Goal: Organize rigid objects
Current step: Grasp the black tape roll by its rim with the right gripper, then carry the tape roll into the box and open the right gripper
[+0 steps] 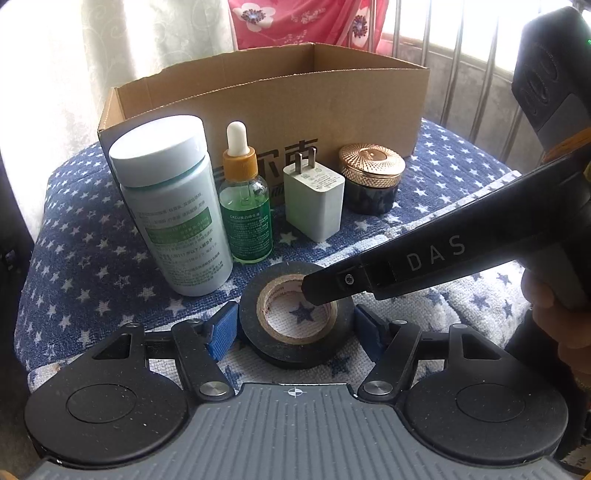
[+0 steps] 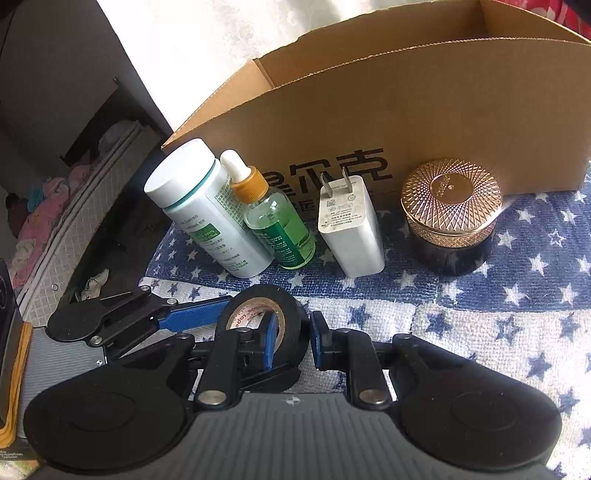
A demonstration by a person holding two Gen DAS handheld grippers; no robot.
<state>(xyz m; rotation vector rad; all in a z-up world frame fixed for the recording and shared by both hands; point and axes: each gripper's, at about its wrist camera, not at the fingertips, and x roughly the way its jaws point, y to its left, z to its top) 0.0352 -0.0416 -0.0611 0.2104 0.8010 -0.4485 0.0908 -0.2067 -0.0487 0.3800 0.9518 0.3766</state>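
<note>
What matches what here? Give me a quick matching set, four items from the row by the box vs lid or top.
Items:
1. pill bottle
2. dropper bottle
3. charger
4. jar

Tops:
A. two metal prongs
B. gold patterned lid
C. wide white cap
D. white bulb over an amber collar

Pairs: 1-C, 2-D, 3-A, 4-B

All four stand upright in front of the cardboard box.

Star-patterned blue towel (image 1: 458,177), lace curtain (image 1: 122,44), red floral cloth (image 1: 295,22).
</note>
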